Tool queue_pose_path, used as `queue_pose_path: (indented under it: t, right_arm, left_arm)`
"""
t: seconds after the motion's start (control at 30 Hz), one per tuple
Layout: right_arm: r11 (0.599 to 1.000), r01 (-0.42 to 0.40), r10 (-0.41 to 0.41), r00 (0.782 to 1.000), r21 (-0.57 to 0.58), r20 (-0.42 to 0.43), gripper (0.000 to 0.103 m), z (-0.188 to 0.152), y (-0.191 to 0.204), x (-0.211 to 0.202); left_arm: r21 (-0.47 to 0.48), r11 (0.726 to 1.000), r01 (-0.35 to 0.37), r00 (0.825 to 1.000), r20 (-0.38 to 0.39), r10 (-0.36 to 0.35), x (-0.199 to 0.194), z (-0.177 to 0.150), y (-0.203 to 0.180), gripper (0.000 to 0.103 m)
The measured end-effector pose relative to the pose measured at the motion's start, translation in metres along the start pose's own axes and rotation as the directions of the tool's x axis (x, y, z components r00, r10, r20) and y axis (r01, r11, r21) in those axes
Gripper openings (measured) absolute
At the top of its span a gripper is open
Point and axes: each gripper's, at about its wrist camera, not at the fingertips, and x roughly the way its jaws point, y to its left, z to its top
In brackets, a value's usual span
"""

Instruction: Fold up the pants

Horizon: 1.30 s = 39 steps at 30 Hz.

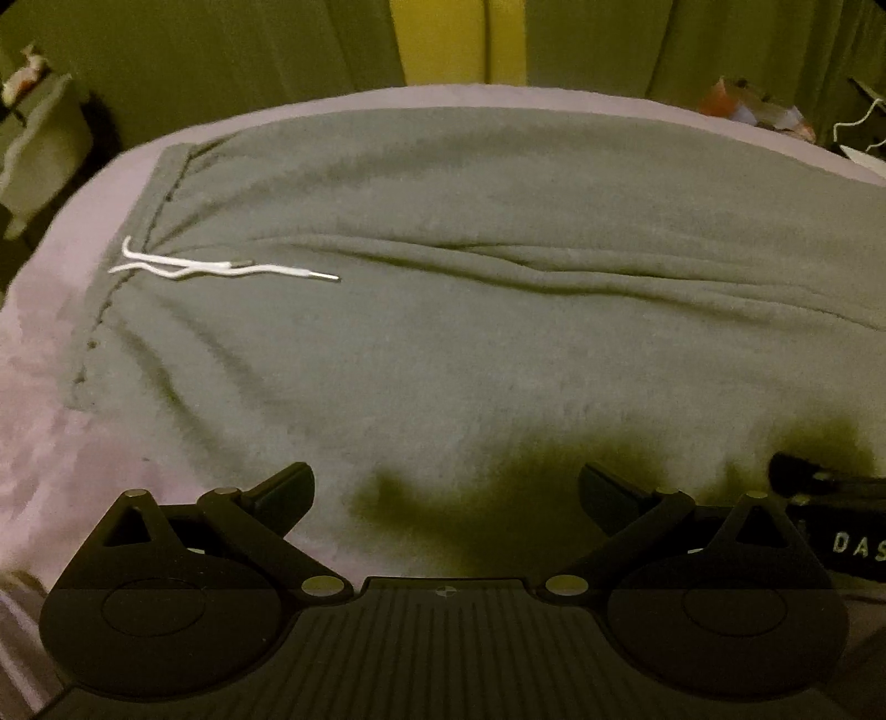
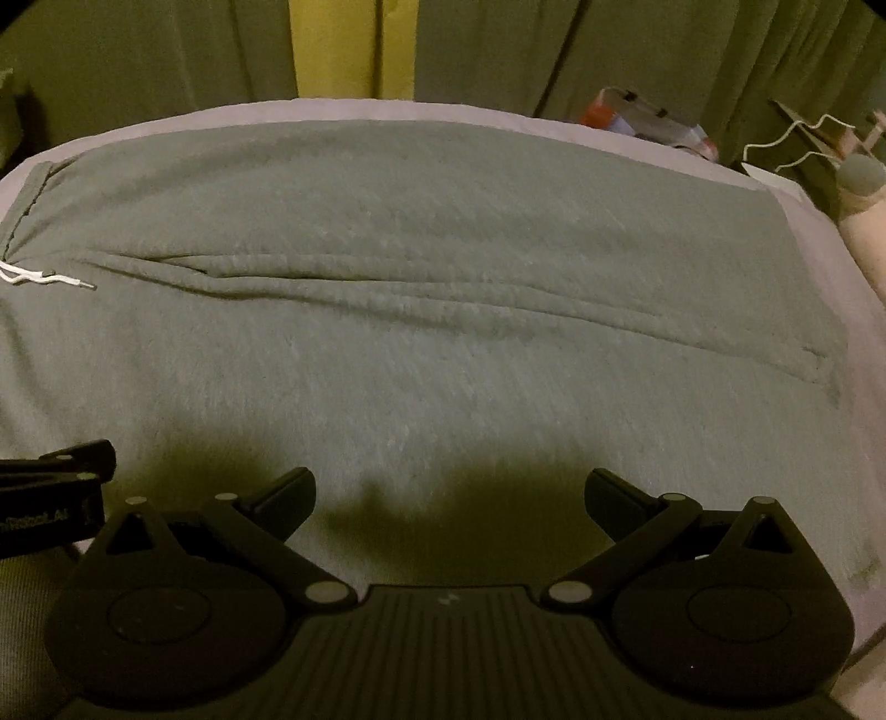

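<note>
Grey sweatpants (image 1: 470, 343) lie flat across a lilac bed sheet (image 1: 50, 399), waistband at the left, legs running right. A white drawstring (image 1: 221, 268) rests on the cloth near the waistband. My left gripper (image 1: 446, 490) hovers open over the near edge of the pants, nothing between its fingers. In the right wrist view the pants (image 2: 443, 332) stretch to the leg hems (image 2: 819, 360) at the right, and the drawstring (image 2: 44, 279) shows at the far left. My right gripper (image 2: 448, 493) is open above the near leg. Each gripper shows at the side of the other's view.
Green curtains (image 1: 277, 50) hang behind the bed with a yellow strip of wall (image 1: 443, 39) between them. Clutter (image 2: 653, 124) lies past the bed's far right corner, with a white wire hanger (image 2: 797, 138) beside it. A pale piece of furniture (image 1: 39, 144) stands at the left.
</note>
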Motion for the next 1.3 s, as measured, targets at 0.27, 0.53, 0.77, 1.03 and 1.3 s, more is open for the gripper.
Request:
queue_pose_path:
  t: [0.27,0.53,0.77,1.03,1.3]
  right_arm:
    - [0.999,-0.038,0.038,0.999,0.003,-0.035,0.103,0.02,-0.016,0.011]
    - [0.998,-0.009,0.008,1.0,0.058,0.015,0.103,0.082,-0.065,0.013]
    - [0.991,0.031,-0.03,1.0,0.127,-0.003,0.103,0.137,-0.108,0.034]
    - [0.973,0.032,-0.017,0.998,0.229,-0.066,0.103,0.215,-0.142,0.076]
    - [0.946,0.087,-0.035,0.985,0.311,-0.168,0.1,0.279,-0.171,0.138]
  left_arm:
    - [-0.049,0.999,0.007,0.999,-0.033,-0.009,0.009,0.039,0.028,0.103]
    - [-0.121,0.989,-0.081,0.997,-0.008,0.081,0.017,0.112,0.069,0.103]
    - [-0.2,0.976,-0.087,0.996,-0.003,0.088,0.039,0.18,0.094,0.103]
    - [-0.136,0.984,-0.117,0.992,-0.06,0.11,0.089,0.268,0.09,0.103]
    - [-0.166,0.978,-0.129,0.968,-0.233,0.088,0.167,0.325,0.105,0.103]
